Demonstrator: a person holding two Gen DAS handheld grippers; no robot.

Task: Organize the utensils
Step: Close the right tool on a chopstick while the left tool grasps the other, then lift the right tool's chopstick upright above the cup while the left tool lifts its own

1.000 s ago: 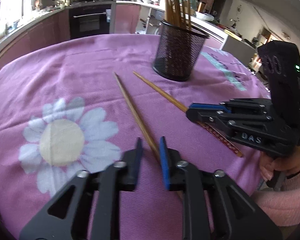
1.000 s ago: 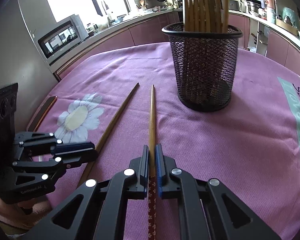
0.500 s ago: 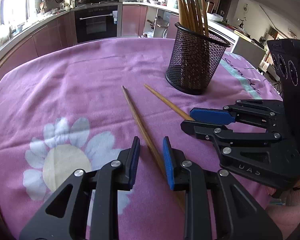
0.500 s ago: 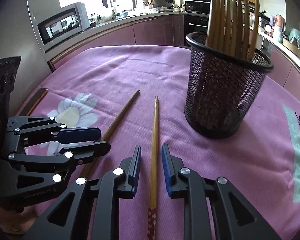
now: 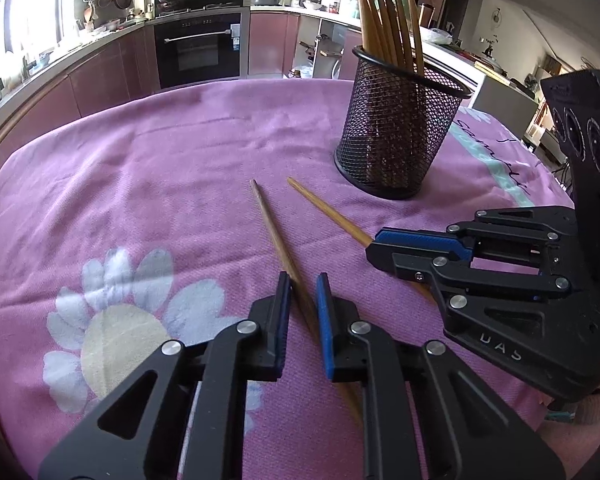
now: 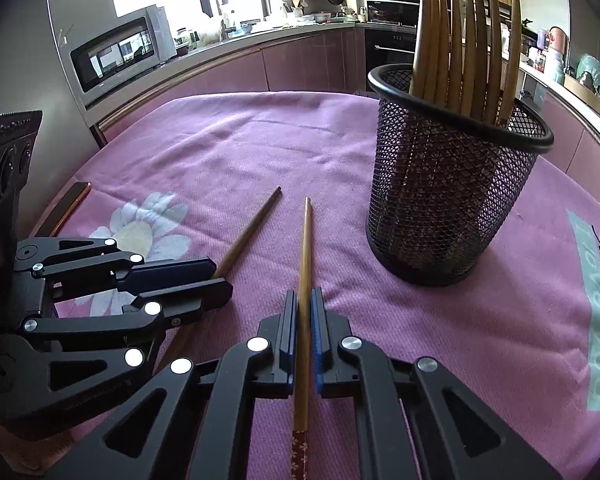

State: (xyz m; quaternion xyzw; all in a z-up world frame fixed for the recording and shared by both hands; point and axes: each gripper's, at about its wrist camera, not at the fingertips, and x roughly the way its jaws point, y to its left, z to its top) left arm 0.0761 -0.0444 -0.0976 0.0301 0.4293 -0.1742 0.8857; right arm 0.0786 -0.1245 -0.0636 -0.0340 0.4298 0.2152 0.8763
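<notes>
Two loose chopsticks lie on the pink flowered cloth that covers the bench, a little short of the black mesh holder that already stands full of upright chopsticks.

The right tongs have their blue pads drawn in against the lighter chopstick, gripping it toward its thick patterned end. That stick runs straight away from the tongs, its thin tip pointing toward the far side of the bench, just left of the holder. I think it is pinched rather than merely straddled, though whether it has left the cloth I cannot tell.

The left tongs are open a modest way, and the darker chopstick passes through the gap without either pad touching it. Its long axis angles up and slightly left in the left wrist view, narrow tip furthest away; the two tips lie near each other but apart.

These are light, stiff, thin sticks, smooth and round enough to roll or swivel in a loose pinch. Taking hold on the thicker back third looks sensible, since there is more wood for the pads there and the slim tip is free to go into the holder first. The crowded bundle may deflect an incoming tip, and the holder is light enough to tip if nudged.
</notes>
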